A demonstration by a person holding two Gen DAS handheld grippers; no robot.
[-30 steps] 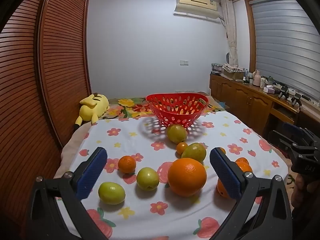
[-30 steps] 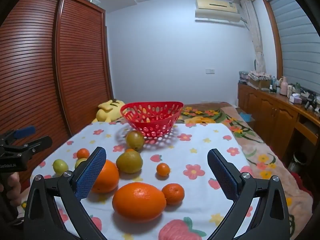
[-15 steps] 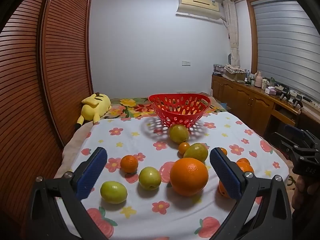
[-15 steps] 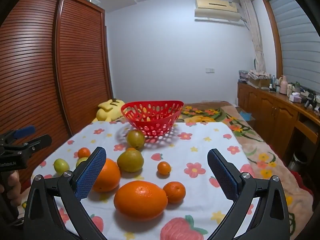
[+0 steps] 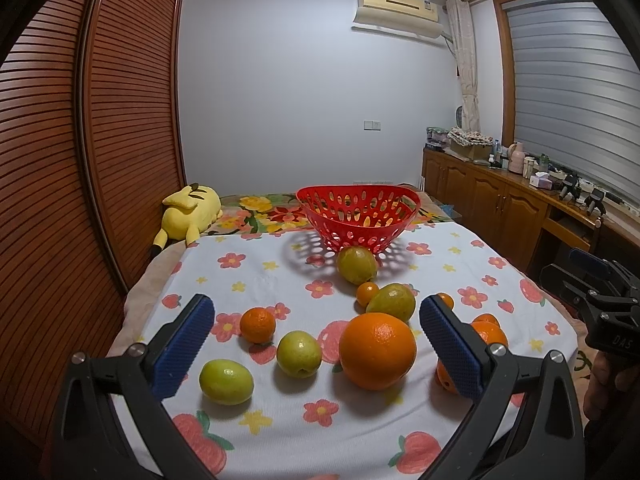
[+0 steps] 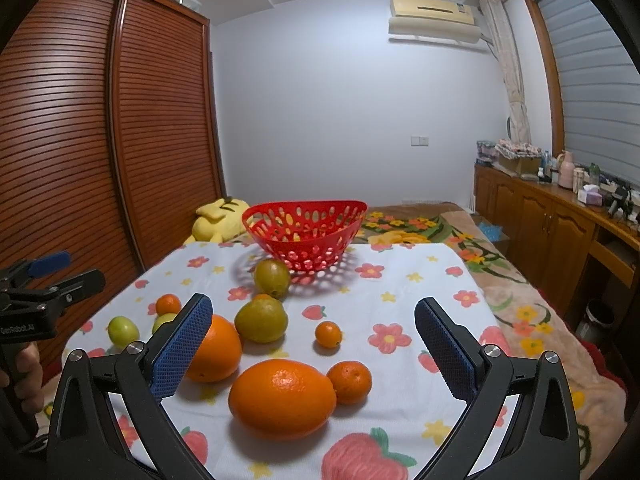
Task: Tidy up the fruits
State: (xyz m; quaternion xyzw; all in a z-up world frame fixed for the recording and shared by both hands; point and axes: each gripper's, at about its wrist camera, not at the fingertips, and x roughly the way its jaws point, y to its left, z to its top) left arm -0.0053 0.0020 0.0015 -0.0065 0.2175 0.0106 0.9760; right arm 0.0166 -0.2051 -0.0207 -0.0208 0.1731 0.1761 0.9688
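Little has moved since a second ago: both cameras have crept slightly toward the fruit, and every piece lies where it lay.

Nearest, the left gripper (image 5: pixel 318 340) hangs over the near edge of the tablecloth (image 5: pixel 280 276) with its jaws spread wide and nothing between them. Inside that gap sit a pale green fruit (image 5: pixel 226 376), a second green fruit (image 5: pixel 299 354), a small tangerine (image 5: pixel 258 325) and the big round orange (image 5: pixel 377 351), which lies just beside the right-hand pad. The right gripper (image 6: pixel 314 344) is likewise wide open and holds nothing; the oval orange (image 6: pixel 282 398) lies between its pads, touching a smaller tangerine (image 6: pixel 349 377) on its right.

Further out, a dull green fruit (image 6: pixel 261 320) rests close behind the round orange, with a tiny orange fruit (image 6: pixel 328 334) standing apart on bare cloth. The right half of the cloth, up to its right edge, carries no fruit, so open room lies there.

Beyond, an olive-green fruit (image 6: pixel 272 278) sits right at the foot of the red basket (image 6: pixel 356 210), which stands near the far edge of the cloth; no fruit shows in it. A yellow plush toy (image 5: pixel 192 212) lies past the far left corner, beside the slatted wardrobe (image 5: pixel 100 140). Wooden cabinets (image 6: pixel 560 232) run along the right wall, well apart from the cloth.
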